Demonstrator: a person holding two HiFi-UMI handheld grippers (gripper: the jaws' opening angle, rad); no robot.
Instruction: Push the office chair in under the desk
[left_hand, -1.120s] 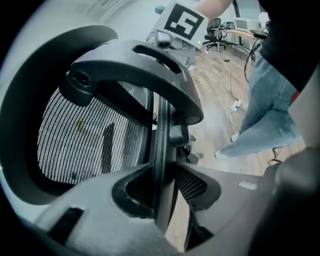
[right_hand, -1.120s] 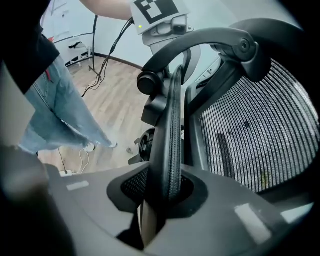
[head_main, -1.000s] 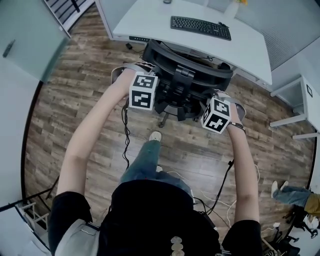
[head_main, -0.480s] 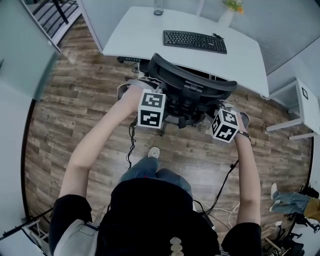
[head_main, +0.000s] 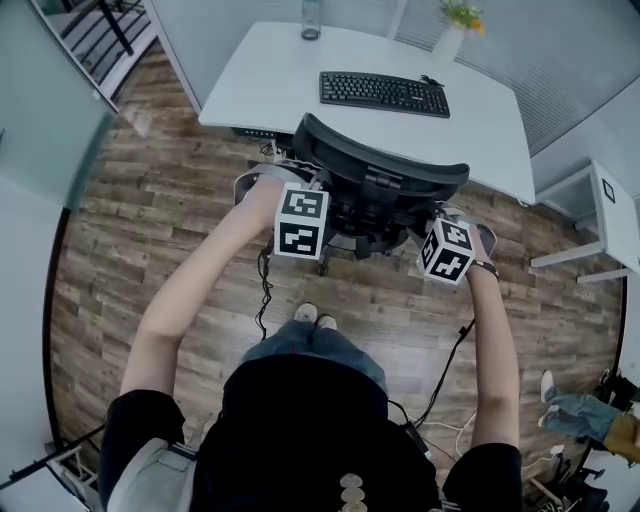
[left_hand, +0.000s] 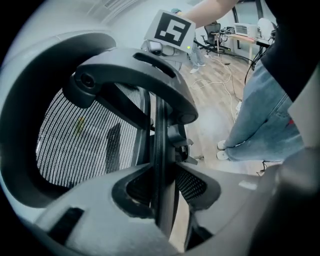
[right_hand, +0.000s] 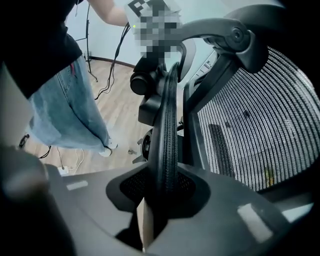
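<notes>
Place: office chair upper centre of frame, backrest just short of the bench near edge | left tool clamped on the backrest rim | right tool opening, rim between its jaws | risk: right side slips off, chair swivels (castors roll freely, I judge) and strikes the bench | arms: both stretched forward, flanking the backrest

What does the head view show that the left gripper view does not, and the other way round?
Only the head view: the person's left forearm and a staircase. Only the left gripper view: the backrest rim clamped between the left gripper's jaws, and another chair far off. Both: the office chair, the wood floor, the person's jeans.
</notes>
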